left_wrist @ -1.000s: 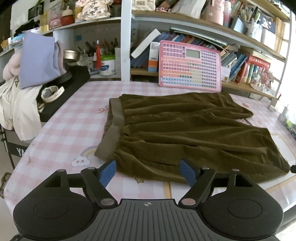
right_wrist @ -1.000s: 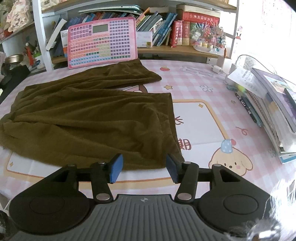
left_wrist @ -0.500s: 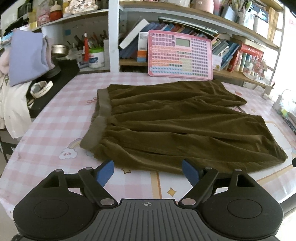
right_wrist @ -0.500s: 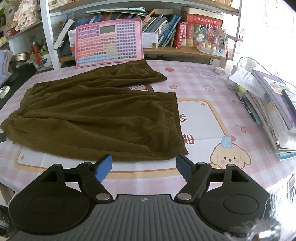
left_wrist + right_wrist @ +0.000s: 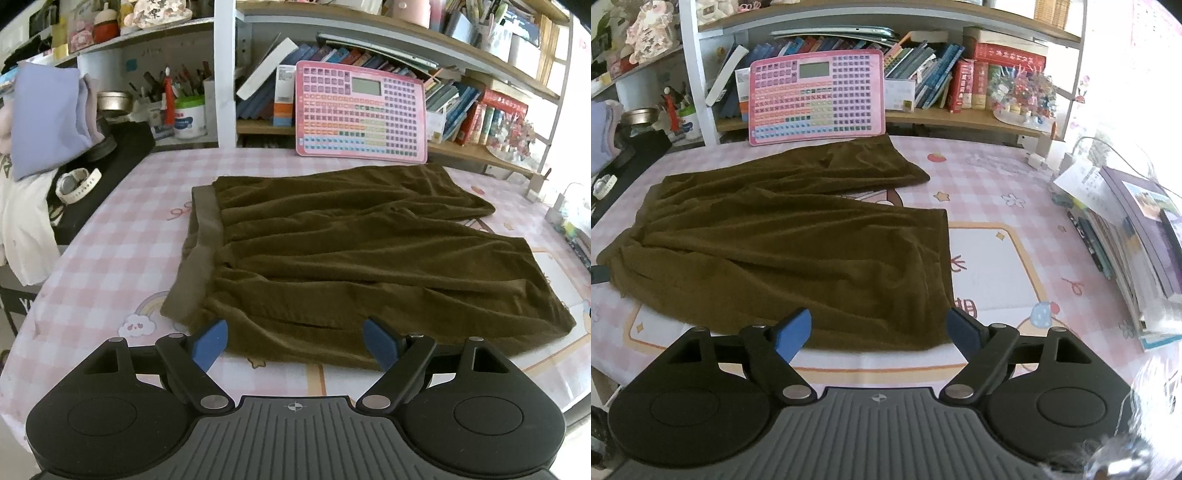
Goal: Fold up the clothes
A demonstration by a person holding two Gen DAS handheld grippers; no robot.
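Note:
Dark olive-brown trousers [image 5: 351, 254] lie spread flat on the pink checked tablecloth, waistband [image 5: 201, 243] at the left, two legs running right. They also show in the right wrist view [image 5: 783, 240], with the leg hems at the right. My left gripper [image 5: 295, 341] is open and empty, hovering at the trousers' near edge by the waist end. My right gripper [image 5: 879, 332] is open and empty, at the near edge by the front leg's hem corner.
A pink keyboard toy [image 5: 360, 110] leans against the bookshelf behind the trousers. Piled clothes [image 5: 44, 122] and a white watch [image 5: 77, 184] sit at the left. Stacked books [image 5: 1137, 236] and a charger cable [image 5: 1045, 158] lie at the table's right edge.
Both grippers drew back and then came close again to the trousers' near edge. The right gripper's jaws opened wider. The trousers have not moved.

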